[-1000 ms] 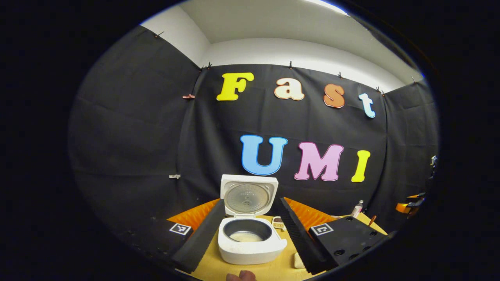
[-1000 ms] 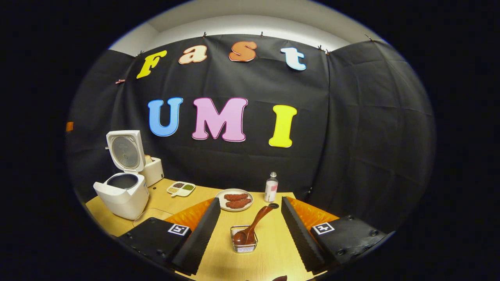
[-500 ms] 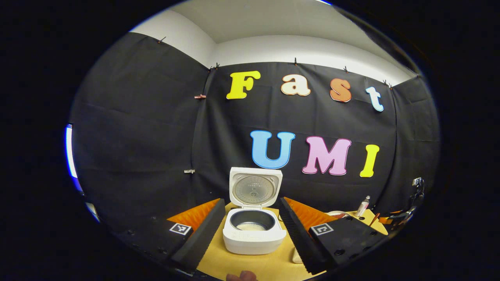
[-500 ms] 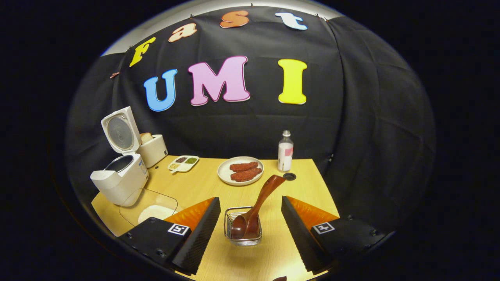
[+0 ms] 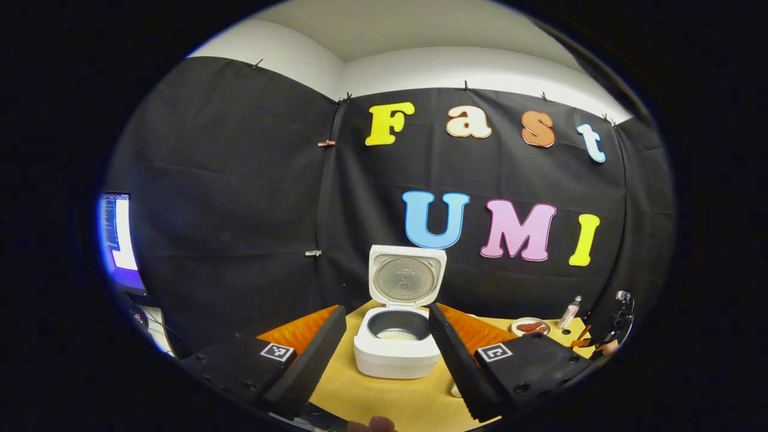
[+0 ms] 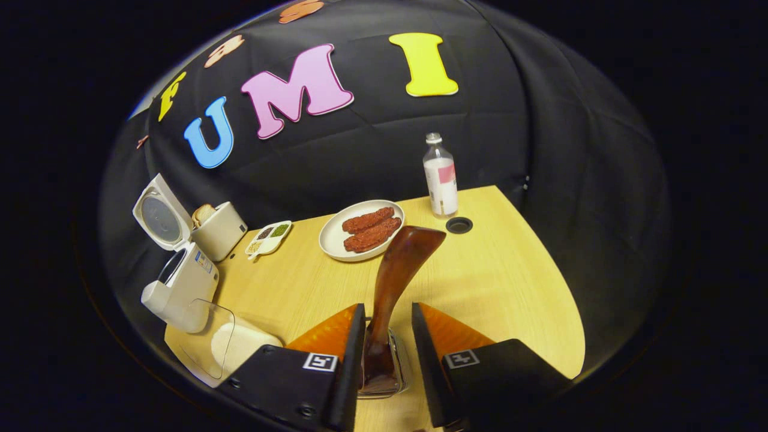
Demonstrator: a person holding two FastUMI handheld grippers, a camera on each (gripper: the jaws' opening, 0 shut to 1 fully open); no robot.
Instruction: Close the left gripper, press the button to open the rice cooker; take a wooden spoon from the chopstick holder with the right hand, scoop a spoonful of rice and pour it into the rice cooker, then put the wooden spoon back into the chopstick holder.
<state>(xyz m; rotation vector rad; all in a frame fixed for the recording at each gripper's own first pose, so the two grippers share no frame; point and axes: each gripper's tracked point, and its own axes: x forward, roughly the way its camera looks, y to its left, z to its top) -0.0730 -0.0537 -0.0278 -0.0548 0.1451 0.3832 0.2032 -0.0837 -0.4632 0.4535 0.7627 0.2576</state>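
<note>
The white rice cooker (image 5: 397,354) stands open, lid (image 5: 408,279) upright, with some rice in its pot. My left gripper (image 5: 384,360) is open and empty, a little back from the cooker. In the right gripper view the cooker (image 6: 180,288) sits at the table's left. The wooden spoon (image 6: 393,282) stands bowl down in the wire chopstick holder (image 6: 398,373). My right gripper (image 6: 387,366) straddles the spoon's handle with its jaws narrowed; the left finger seems to touch the handle and a small gap shows at the right finger. A clear container of rice (image 6: 231,345) lies beside the cooker.
On the table (image 6: 510,288) are a toaster (image 6: 221,229) with bread, a small divided dish (image 6: 268,237), a plate of sausages (image 6: 360,231) and a bottle (image 6: 440,177). A lit monitor (image 5: 117,237) shows at the far left of the left gripper view.
The right gripper has come down over the spoon and its jaws have narrowed around the handle. The left gripper has drawn back from the cooker and swung a little left.
</note>
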